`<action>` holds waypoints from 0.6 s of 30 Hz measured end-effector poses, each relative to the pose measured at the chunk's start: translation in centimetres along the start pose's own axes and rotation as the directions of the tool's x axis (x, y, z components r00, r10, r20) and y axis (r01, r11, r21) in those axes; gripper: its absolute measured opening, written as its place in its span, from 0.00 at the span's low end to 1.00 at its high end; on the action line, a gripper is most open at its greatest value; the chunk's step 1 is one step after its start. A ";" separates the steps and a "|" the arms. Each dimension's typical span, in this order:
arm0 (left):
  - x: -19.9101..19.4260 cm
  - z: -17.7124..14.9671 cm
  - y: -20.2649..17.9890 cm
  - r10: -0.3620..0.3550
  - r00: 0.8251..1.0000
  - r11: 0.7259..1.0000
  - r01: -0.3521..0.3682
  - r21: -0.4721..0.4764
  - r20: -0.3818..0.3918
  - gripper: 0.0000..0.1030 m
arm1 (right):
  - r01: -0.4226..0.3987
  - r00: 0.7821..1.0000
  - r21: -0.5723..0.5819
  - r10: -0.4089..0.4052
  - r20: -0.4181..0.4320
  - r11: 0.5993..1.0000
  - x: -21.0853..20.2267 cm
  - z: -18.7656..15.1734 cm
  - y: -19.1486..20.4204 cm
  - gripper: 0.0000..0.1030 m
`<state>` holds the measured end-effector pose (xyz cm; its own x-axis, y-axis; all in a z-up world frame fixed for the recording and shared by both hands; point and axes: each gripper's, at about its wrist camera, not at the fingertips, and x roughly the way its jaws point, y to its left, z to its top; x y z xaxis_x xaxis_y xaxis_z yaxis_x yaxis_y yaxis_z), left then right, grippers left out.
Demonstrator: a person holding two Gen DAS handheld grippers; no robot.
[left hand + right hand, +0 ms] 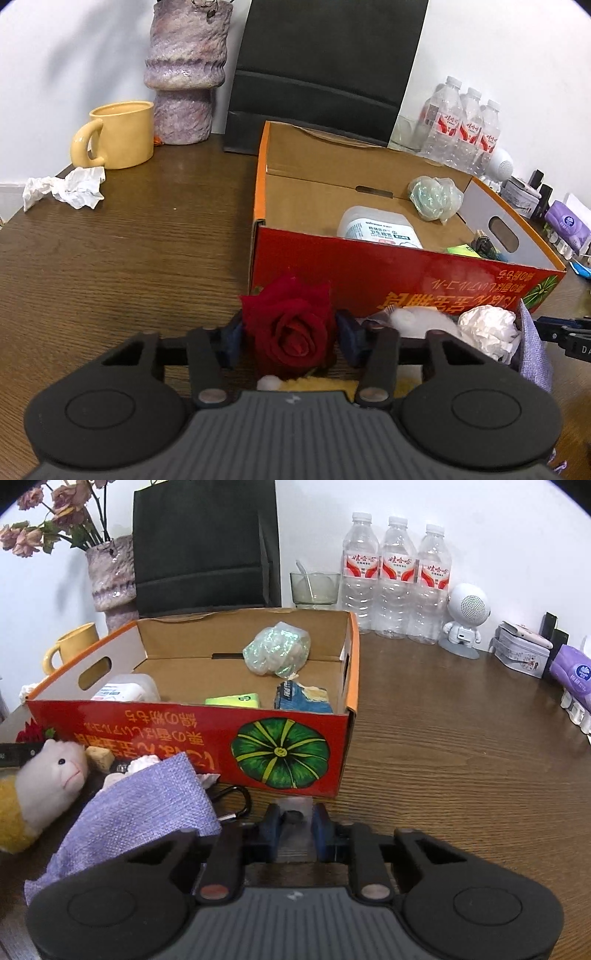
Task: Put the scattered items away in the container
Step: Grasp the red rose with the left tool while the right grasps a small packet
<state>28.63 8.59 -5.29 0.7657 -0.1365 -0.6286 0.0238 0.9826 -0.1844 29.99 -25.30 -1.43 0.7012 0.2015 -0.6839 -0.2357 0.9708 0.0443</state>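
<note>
Left wrist view. My left gripper (289, 332) has its blue pads closed against both sides of a red rose (291, 325), which sits on the wooden table (129, 240) just in front of the red cardboard box (369, 269). The pads press the petals, so I read this as a grip, not yet lifted. In the box already: a white plastic tub (380, 227), an iridescent crumpled wrapper (434, 197) and some green and dark things in the near right corner. Left outside: a crumpled tissue (68, 190) near the yellow mug (118, 134), a white paper ball (487, 328), a cotton tuft (417, 319) and a lilac woven cloth (532, 350) off to the right.

Right wrist view. My right gripper (293, 827) is closed narrowly on a small clear packet (293, 812) with something dark inside; I cannot make out what it is. It lies on the table close to the box front, below the green pumpkin print. A black carabiner (236, 803) lies just to its left, partly under the lilac cloth. Further left a plush alpaca toy (48, 779) and a cork (99, 757) lie against the box. Inside I see the wrapper, a green pack (232, 700) and a blue torn packet (303, 698).

Progress, my judgement: under half done. About five pieces boxed; two now in my claws; tissue, paper ball, cotton, cloth, carabiner, toy and cork remain.
</note>
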 end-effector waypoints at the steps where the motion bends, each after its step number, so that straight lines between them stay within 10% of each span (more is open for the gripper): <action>1: -0.1 0.0 0.1 -0.002 1.000 1.000 0.002 -0.003 0.003 0.46 | -0.004 1.000 0.002 0.004 0.002 1.000 -0.1 0.0 -0.1 0.16; 18: -4.1 -0.7 0.5 -0.024 0.994 0.999 0.029 -0.045 0.104 0.45 | -0.061 0.994 0.037 0.057 0.091 0.997 -3.2 -0.3 -0.2 0.16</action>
<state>25.04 9.52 -3.30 0.8274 -0.1466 -0.5421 0.0172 0.9715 -0.2365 27.61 -26.13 0.56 0.7451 0.2680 -0.6108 -0.2527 0.9609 0.1133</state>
